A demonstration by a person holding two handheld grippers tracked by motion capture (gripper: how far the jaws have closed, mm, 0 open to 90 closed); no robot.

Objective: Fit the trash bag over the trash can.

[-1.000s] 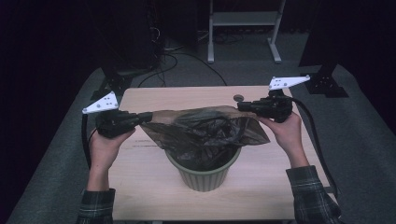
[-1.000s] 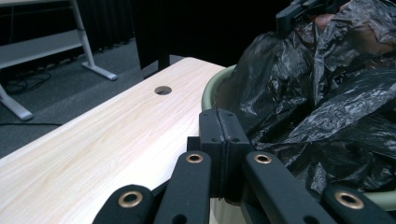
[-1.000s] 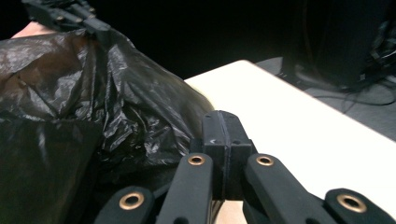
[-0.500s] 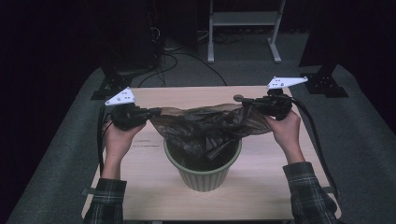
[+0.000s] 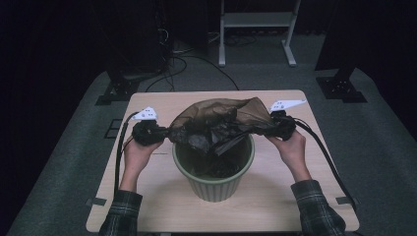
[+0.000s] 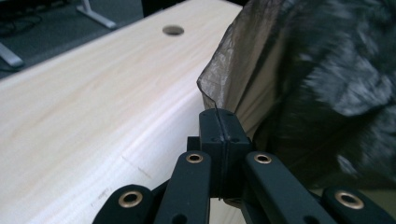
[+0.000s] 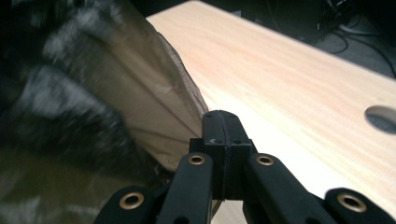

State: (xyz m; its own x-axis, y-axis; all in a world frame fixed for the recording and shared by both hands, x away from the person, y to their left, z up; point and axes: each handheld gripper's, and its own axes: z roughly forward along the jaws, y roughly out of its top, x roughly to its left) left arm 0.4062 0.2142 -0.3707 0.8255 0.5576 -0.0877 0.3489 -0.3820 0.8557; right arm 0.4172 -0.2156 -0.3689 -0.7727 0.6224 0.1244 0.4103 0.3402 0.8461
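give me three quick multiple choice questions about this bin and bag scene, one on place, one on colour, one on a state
1. Where is the bin?
A. on the floor beside the table
B. on the wooden table, between the two hands
C. on the white stand behind

2. What colour is the bin?
A. green
B. red
C. white

3. How is the bag held?
A. lying loose on the table
B. by one gripper
C. pinched at opposite edges by the left gripper and the right gripper, spread over the bin

Answers:
1 B, the high view shows it on the tabletop between the forearms.
2 A, its rim and wall are green.
3 C, each gripper view shows closed jaws with bag film between them.
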